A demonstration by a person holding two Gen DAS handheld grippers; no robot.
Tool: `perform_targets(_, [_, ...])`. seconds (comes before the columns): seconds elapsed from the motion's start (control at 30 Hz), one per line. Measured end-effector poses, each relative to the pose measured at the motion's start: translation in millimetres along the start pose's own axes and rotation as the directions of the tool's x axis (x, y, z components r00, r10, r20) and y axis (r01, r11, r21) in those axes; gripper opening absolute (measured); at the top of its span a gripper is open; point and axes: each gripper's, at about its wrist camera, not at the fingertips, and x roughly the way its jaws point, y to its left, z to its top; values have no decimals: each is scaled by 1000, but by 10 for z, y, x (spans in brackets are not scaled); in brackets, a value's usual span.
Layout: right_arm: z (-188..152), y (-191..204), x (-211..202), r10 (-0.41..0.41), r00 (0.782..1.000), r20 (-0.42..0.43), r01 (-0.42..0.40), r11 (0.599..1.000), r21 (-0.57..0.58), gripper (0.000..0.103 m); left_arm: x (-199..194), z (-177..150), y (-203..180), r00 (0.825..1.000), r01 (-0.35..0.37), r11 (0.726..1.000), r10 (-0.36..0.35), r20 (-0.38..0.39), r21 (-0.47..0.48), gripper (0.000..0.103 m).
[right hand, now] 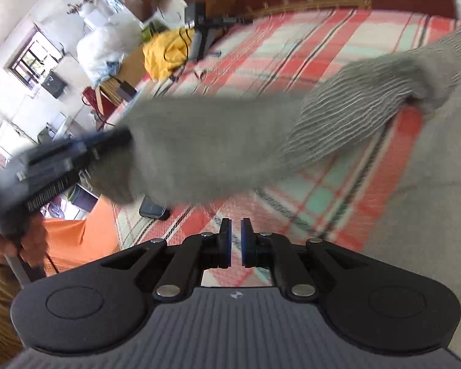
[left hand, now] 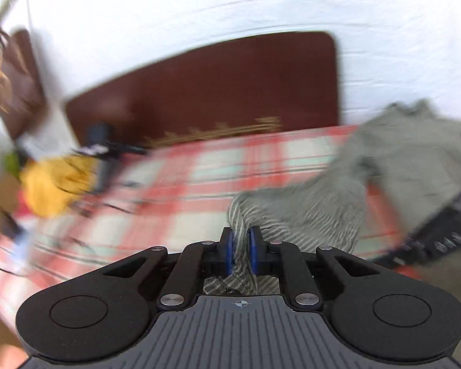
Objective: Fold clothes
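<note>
item: grey striped garment, spread on plaid bedcover, sleeve lifted. your left gripper: jaws pinched on sleeve cloth. your right gripper: jaws near closed, nothing between. progress: fold barely begun; body unfolded, most left.

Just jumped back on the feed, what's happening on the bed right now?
A person is folding a grey striped garment on a bed covered with a red plaid blanket. The left gripper is shut on a bunched sleeve end of the garment and holds it up off the blanket. The right gripper is shut with nothing between its pads and hangs over the blanket, beside the garment's body. The fold isn't laid down yet. Clutter, including a yellow cloth, sits at the far side of the bed.
</note>
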Motion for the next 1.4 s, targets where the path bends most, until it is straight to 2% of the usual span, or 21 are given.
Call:
perform_targets(0.1, [-21,3,173,23,999,-36,-22,999,39,8,250,-3,157,996,-58,998,58,-64,15,7])
perform_targets(0.2, [-56,-7,141,7,999,-35,-6,1000,17,9,656,-117,241,984,-110,992,116,-137,54,10])
perform_targets(0.3, [-67,-94,18,-22,999,-28,22,999,24,10,1055,-251,392,971,-114,994,111,-210,-2,11])
perform_targets(0.37, [-73,-186,-96,-48,999,-27,48,998,31,17,1233,-294,444,966,-109,993,98,-241,-32,12])
perform_targets(0.43, [-39,-258,-223,-75,997,-13,75,997,16,28,1282,-304,487,967,-93,994,77,-244,-54,20])
perform_targets(0.53, [159,-302,-376,-126,991,40,128,990,-54,29,1277,-326,547,967,-87,995,73,-243,-44,40])
perform_targets(0.6, [397,-318,-416,-157,984,79,164,982,-93,35,1219,-352,599,966,-105,994,94,-241,-34,65])
perform_targets(0.63, [521,-326,-420,-175,980,98,186,975,-122,42,1186,-366,641,965,-116,993,104,-239,-35,65])
perform_targets(0.67, [642,-333,-415,-199,973,118,217,963,-162,44,1156,-379,693,964,-126,991,114,-239,-39,66])
perform_targets(0.77, [977,-362,-329,-279,945,169,318,904,-287,46,1090,-421,950,958,-160,983,132,-254,-94,66])
perform_targets(0.8, [1082,-381,-287,-299,937,179,343,881,-326,47,1084,-445,1039,957,-160,980,124,-264,-121,66])
perform_targets(0.87, [1254,-444,-179,-317,934,161,356,846,-397,47,1088,-491,1158,958,-128,979,80,-277,-158,66])
perform_targets(1.0, [1496,-588,3,-348,931,114,355,780,-515,47,1132,-502,1220,970,-61,980,13,-244,-191,68])
perform_targets(1.03, [1537,-632,31,-357,928,109,358,770,-528,51,1171,-501,1234,970,-40,976,-13,-241,-214,69])
perform_targets(1.1, [1593,-711,58,-361,927,103,358,765,-535,66,1258,-493,1234,968,-13,971,-47,-245,-239,74])
perform_targets(1.2, [1651,-791,117,-355,931,78,336,758,-558,66,1339,-488,1209,968,21,972,-79,-239,-235,79])
perform_targets(1.33, [1690,-845,232,-364,931,19,302,738,-603,66,1402,-511,1255,957,114,949,-184,-223,-296,81])
perform_targets(1.4, [1706,-879,282,-371,929,-5,290,734,-614,66,1421,-532,1265,955,125,944,-198,-221,-306,81])
